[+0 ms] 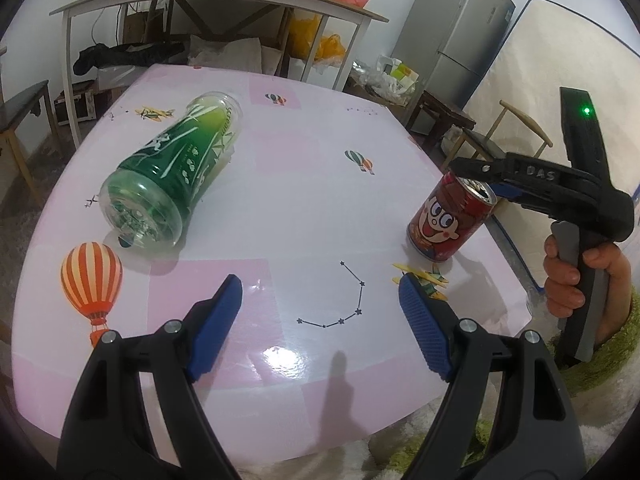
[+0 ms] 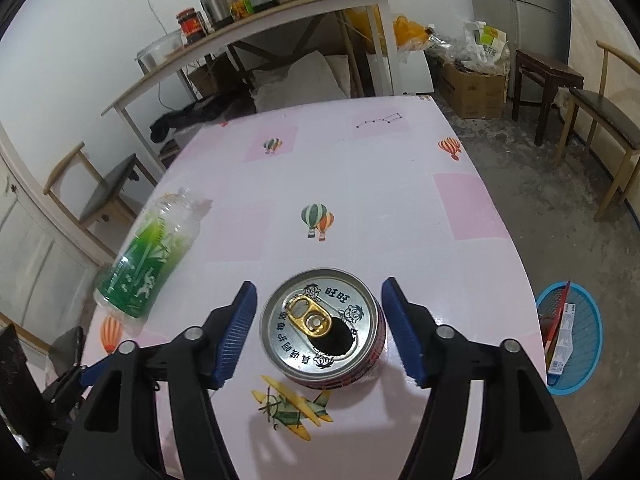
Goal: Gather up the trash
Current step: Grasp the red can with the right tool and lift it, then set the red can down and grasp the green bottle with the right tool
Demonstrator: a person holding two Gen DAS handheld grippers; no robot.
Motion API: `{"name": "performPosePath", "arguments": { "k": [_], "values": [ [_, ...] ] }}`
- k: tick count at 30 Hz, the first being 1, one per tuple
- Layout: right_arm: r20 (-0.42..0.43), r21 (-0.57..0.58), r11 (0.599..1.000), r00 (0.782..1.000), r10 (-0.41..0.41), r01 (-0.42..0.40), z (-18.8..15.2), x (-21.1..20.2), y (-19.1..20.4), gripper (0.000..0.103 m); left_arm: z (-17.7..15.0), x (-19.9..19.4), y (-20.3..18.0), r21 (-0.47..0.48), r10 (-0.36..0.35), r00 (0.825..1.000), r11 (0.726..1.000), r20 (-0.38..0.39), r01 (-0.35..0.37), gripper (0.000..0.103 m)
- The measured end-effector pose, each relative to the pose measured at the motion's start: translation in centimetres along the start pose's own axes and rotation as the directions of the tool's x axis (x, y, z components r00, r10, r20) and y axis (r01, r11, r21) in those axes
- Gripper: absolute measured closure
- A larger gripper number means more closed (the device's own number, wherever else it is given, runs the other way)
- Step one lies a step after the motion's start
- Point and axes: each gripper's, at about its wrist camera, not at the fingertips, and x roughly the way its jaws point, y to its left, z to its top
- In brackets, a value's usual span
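A red drink can [image 2: 320,320] with a cartoon face stands upright near the table's right edge, its top opened. My right gripper [image 2: 320,284] sits over it, open, with a blue pad on either side of the can and a gap on both. In the left wrist view that same right gripper [image 1: 484,184] hovers at the can [image 1: 448,220]'s rim, held by a person's hand. A green-labelled plastic bottle [image 1: 176,172] lies on its side at the table's left; the right wrist view also shows the bottle [image 2: 148,264]. My left gripper [image 1: 320,284] is open above bare tabletop.
The pink table [image 2: 400,200] carries balloon and plane prints. A blue mesh basket [image 2: 588,320] holding boxes stands on the floor to the right. Chairs [image 2: 600,120], a stool, cardboard boxes and a cluttered shelf [image 2: 256,32] surround the table.
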Motion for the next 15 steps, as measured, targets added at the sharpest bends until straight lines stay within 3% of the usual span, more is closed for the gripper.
{"name": "performPosePath", "arguments": {
  "k": [8,13,15],
  "values": [
    [0.082,-0.008,0.999,0.995,0.048,-0.048,1.4,-3.1,1.2,0.033,-0.4,0.0,1.2,-0.029,0.007,1.000,1.000,0.000,-0.007,0.027],
    [0.099,-0.065,0.978,0.974,0.203,-0.197,4.0,-3.8,6.2,0.024,-0.8,-0.6,2.3,-0.055,0.036,0.999,0.998,0.010,-0.036,0.027],
    [0.026,-0.070,0.955,0.957,0.290,-0.288,5.4,-2.1,9.3,0.019,-1.0,-1.0,2.7,-0.069,0.052,0.999,0.996,0.016,-0.051,0.027]
  ]
}}
